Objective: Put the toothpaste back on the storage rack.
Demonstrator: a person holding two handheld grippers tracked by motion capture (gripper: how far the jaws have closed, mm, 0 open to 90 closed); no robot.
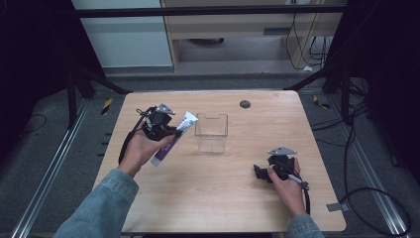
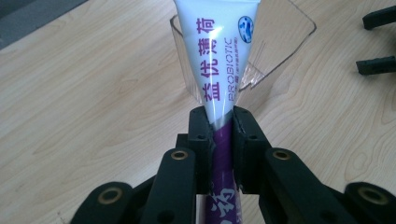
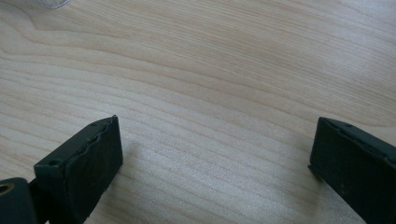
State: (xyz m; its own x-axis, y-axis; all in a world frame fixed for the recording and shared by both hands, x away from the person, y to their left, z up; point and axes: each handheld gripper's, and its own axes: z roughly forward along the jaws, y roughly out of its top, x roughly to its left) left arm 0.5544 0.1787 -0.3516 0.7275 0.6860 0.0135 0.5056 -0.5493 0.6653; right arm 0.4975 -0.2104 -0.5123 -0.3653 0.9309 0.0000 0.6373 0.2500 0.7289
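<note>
left gripper [image 1: 174, 130] clamped on toothpaste tube [image 1: 173, 138], held off the surface just left of clear bin [image 1: 211, 132] | right gripper [image 1: 259, 171] jaws wide, nothing in them | risk: slick tube slides in the grip, or its flat end catches the bin rim and tips the light bin

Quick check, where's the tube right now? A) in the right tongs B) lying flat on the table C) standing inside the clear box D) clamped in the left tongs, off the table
D: the left tongs pinch the tube at its purple part, beside the clear box; the right tongs stand open over bare table.
</note>
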